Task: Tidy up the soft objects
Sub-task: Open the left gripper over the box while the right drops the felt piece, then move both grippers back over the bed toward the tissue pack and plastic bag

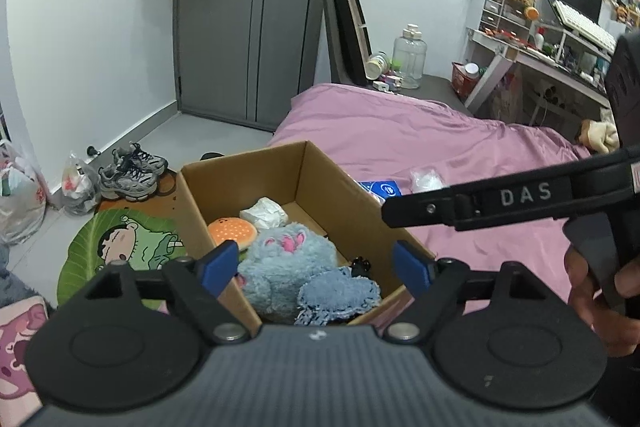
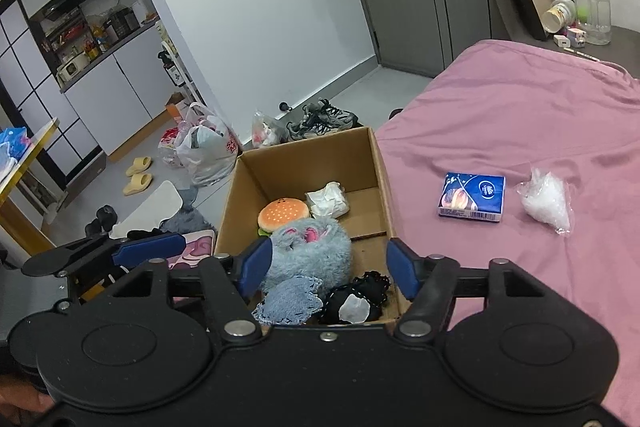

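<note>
Both grippers hung over the cardboard box (image 2: 304,163) at the edge of the pink bed (image 2: 520,115), the left gripper (image 1: 320,263) and the right gripper (image 2: 328,263) each with jaws apart and gripping nothing, the fluffy blue plush toy (image 2: 310,251) lying inside the box beside a burger plush (image 2: 283,213).

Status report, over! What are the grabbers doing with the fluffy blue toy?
Left gripper, right gripper open, empty. Blue plush inside cardboard box. Tissue pack waits on bed.

A brown cardboard box (image 2: 372,163) holds a fluffy blue plush (image 2: 312,251) with pink ears, an orange burger toy (image 2: 283,213) dotted white, and a frayed denim-blue patch (image 2: 290,301). The bedsheet (image 2: 520,115) is plain pink; the tissue pack (image 2: 472,199) is dark blue.
</note>
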Tool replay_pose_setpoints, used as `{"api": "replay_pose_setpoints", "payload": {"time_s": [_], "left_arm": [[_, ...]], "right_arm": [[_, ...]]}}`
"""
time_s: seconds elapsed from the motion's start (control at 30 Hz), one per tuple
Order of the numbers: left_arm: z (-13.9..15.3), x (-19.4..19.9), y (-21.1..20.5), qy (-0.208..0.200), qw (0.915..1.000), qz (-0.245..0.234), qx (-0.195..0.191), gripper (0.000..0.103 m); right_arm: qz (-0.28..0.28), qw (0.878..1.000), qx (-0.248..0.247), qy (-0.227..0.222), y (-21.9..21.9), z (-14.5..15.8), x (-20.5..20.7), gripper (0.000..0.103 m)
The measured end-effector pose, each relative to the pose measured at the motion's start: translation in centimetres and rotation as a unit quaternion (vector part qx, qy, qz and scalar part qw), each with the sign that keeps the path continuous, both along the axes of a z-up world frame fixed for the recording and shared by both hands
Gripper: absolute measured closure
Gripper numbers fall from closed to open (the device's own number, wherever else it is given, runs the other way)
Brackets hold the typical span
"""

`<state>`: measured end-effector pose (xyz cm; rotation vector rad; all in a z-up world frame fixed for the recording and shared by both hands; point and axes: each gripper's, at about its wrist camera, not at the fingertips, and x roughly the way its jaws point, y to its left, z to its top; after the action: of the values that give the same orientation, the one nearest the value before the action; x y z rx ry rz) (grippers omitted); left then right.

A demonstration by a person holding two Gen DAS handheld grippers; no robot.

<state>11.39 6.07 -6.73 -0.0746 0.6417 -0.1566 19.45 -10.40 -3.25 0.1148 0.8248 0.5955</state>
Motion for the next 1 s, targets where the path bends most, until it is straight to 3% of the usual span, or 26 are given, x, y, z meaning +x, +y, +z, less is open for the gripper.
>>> {"api": "replay_pose_setpoints", "payload": {"time_s": [0.47,0.73,1.0], "left_arm": [[0.1,1.3,0.2,-0.007,0.9992,0.029,-0.026,0.016],[0.5,3.3,-2.2,-0.001,0.9992,0.037,-0.013,0.012],[0.5,5.6,-4.6,0.027,0.9991,0.025,-0.021,0.006]], "right_arm": [[-0.034,0.999,-0.001,-0.003,-3.0,-0.1,0.7,0.02],[-0.052,0.999,-0.015,-0.007,-5.6,-0.7,1.9,0.012],[-0.076,0.997,0.002,-0.007,-8.6,-1.1,3.0,0.0]]}}
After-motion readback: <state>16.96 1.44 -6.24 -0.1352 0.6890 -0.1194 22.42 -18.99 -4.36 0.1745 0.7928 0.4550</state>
